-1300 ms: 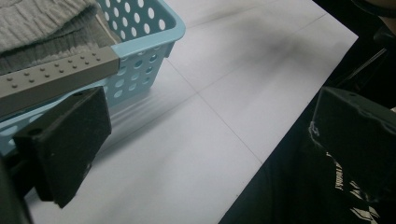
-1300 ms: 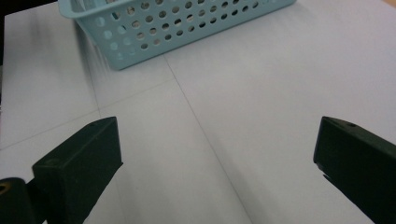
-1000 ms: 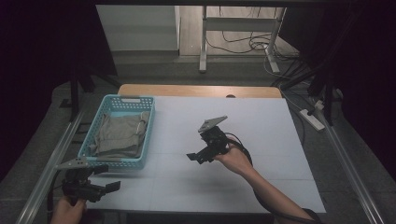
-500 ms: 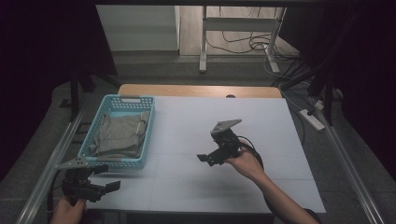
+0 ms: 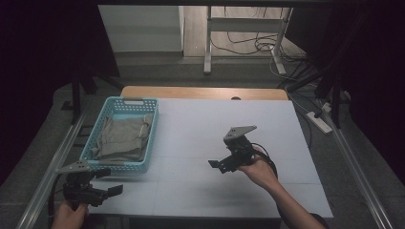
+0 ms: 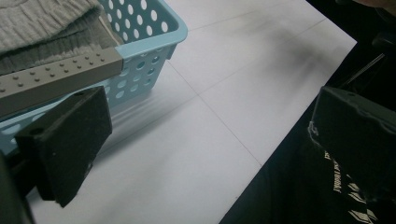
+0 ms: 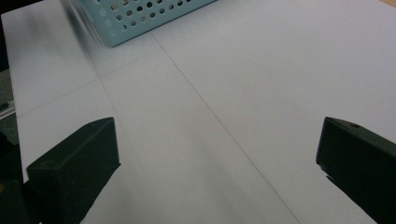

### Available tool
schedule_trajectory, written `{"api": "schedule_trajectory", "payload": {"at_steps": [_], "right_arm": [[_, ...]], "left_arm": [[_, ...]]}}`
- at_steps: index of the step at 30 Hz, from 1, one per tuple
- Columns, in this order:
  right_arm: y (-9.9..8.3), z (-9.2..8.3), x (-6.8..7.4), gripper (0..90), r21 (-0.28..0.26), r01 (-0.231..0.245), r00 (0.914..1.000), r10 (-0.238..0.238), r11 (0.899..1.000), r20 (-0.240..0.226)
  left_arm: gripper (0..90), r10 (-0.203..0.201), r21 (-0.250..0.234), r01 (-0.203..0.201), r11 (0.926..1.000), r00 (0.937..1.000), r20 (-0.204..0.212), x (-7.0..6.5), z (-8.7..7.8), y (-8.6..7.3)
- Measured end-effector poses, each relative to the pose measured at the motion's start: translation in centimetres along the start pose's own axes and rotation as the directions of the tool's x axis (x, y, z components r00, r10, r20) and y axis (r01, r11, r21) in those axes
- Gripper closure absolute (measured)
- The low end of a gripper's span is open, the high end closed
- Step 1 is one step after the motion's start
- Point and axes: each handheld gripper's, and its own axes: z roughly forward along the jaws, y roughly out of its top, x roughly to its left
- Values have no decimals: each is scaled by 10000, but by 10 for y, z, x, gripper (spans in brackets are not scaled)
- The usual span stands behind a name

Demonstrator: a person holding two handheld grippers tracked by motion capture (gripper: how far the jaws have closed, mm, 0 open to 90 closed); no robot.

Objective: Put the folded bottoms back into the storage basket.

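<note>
Grippers sit well apart in the high view: the left gripper (image 5: 102, 191) hovers at the near left corner of the white table (image 5: 205, 124), just near of the light blue basket (image 5: 98, 164), and the right gripper (image 5: 220, 165) is held above the table's middle, toward the right. A hand (image 5: 69, 214) grips the left one from the bottom edge, another hand (image 5: 258, 169) holds the right one, with a black cable looping beside it. Folded grey cloth (image 5: 122, 138) lies inside the basket, which stands along the left side of the table. Both pairs of jaws stand apart with nothing between them.

Left gripper view: the basket's perforated corner (image 6: 149, 42) rises at the upper left, with the ribbed grey cloth (image 6: 42, 23) showing above its rim. The two black jaws are spread wide (bare table surface lies between them), and the table's near edge runs diagonally at the right, with dark clothing bearing pale print beyond it.

Right gripper view: the jaws again stand wide apart over the plain white table (image 7: 224, 93), crossed by thin seam lines. The basket's near wall (image 7: 149, 18) shows far off at the top left, clear of the jaws.
</note>
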Motion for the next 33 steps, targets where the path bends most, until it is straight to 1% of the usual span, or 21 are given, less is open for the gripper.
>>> {"api": "schedule_trajectory", "payload": {"at_steps": [6, 9, 12, 15, 23, 33], "right_arm": [[-8, -9, 1, 0, -5, -117, 9998, 117, 9999, 128], [-14, -12, 1, 0, 153, -260, 9993, 255, 9995, 285], [-18, -15, 1, 0, 191, -409, 9988, 403, 9990, 269], [-22, -19, 2, 0, 248, -403, 9987, 394, 9989, 336], [-32, -33, 3, 0, 174, -554, 9971, 544, 9983, 539], [-51, -55, 2, 0, 51, -936, 9908, 927, 9956, 986]], "left_arm": [[3, -4, -13, 4, 10000, 10000, 18, 0, 0, 0], [3, 6, -13, -6, 10000, 10000, 17, 0, 0, 0], [3, 5, -27, -5, 10000, 10000, 26, 0, 0, 0], [3, -9, -36, 9, 10000, 10000, 44, 0, 0, 0], [4, -33, -52, 33, 10000, 10000, 70, 1, 0, 0], [3, -51, -59, 51, 10000, 10000, 68, 1, 0, 0]]}}
